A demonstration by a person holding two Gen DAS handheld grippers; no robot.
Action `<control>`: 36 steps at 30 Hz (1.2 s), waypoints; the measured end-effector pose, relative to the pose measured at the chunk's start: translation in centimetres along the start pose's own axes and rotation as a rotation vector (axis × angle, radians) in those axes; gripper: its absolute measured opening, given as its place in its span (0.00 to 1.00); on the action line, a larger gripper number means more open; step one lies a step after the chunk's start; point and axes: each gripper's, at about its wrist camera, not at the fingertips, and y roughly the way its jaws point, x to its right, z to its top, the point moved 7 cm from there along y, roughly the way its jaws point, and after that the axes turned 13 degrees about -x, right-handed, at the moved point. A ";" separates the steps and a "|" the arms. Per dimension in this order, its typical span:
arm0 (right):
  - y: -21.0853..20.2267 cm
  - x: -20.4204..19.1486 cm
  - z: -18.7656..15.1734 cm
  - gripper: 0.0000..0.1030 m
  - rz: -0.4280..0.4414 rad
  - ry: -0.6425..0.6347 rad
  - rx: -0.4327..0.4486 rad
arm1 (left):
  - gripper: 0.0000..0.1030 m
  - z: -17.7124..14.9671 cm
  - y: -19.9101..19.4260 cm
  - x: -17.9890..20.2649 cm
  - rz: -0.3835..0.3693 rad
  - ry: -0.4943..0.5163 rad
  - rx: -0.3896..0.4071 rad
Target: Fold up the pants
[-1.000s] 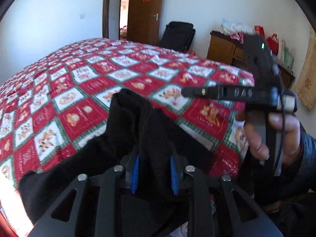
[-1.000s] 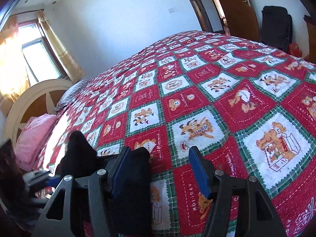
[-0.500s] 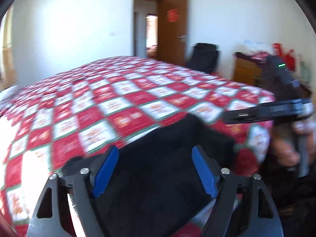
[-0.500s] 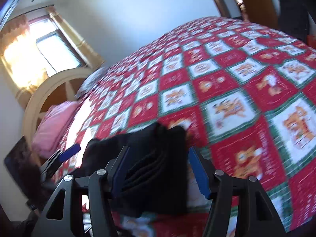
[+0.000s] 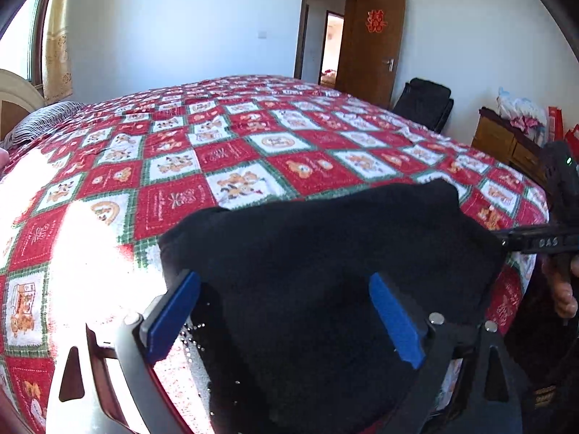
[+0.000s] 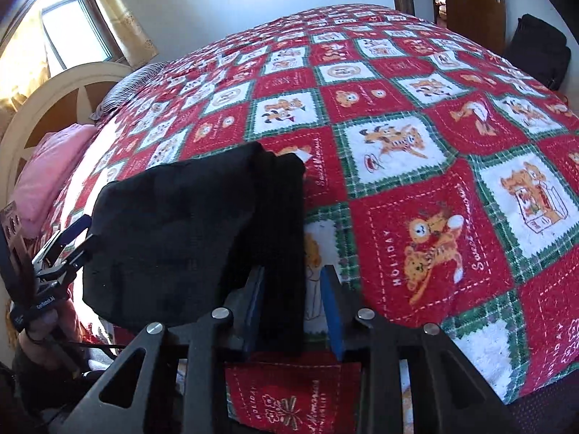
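Observation:
The black pants lie folded in a thick bundle at the near edge of the bed; they also show in the right wrist view. My left gripper is open, its blue pads standing wide on either side of the bundle's near end. My right gripper has its jaws narrowed, with the bundle's right-hand fold between its blue pads; a gap shows beside the right pad. Each gripper appears at the edge of the other's view, the right one and the left one.
The bed carries a red, white and green patchwork quilt with a headboard and pink pillow at the left. A door, black chair and wooden dresser stand beyond.
My left gripper has opened and let go of the pants, which now lie flat as a folded bundle. My right gripper's jaws have narrowed around the bundle's right edge.

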 end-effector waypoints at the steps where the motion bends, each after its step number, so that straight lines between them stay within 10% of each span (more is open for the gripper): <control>1: -0.3 -0.4 0.1 0.32 -0.037 -0.029 0.007 | 0.94 -0.1 0.0 0.0 0.007 0.006 0.002; 5: -3.0 -1.9 0.9 0.35 -0.157 -0.064 0.127 | 0.97 0.1 -0.4 -0.2 0.000 -0.009 0.014; 9: -4.8 -6.7 1.9 0.54 0.057 -0.184 0.221 | 0.97 0.2 -0.1 -0.1 -0.002 -0.015 0.005; 11: -3.7 -8.5 2.6 0.54 0.146 -0.218 0.205 | 0.98 0.1 0.0 0.0 0.006 -0.008 0.002; 19: 1.5 -2.5 4.4 0.54 -0.056 -0.033 0.103 | 1.00 0.0 0.5 0.0 -0.002 -0.008 -0.010; 22: 0.5 -0.9 3.9 0.57 0.021 0.031 0.107 | 1.00 -0.1 0.5 0.0 -0.002 -0.010 -0.014; 36: 1.0 -0.9 -0.5 0.64 -0.022 -0.098 0.025 | 1.00 -0.8 0.9 -1.2 0.000 -0.039 -0.031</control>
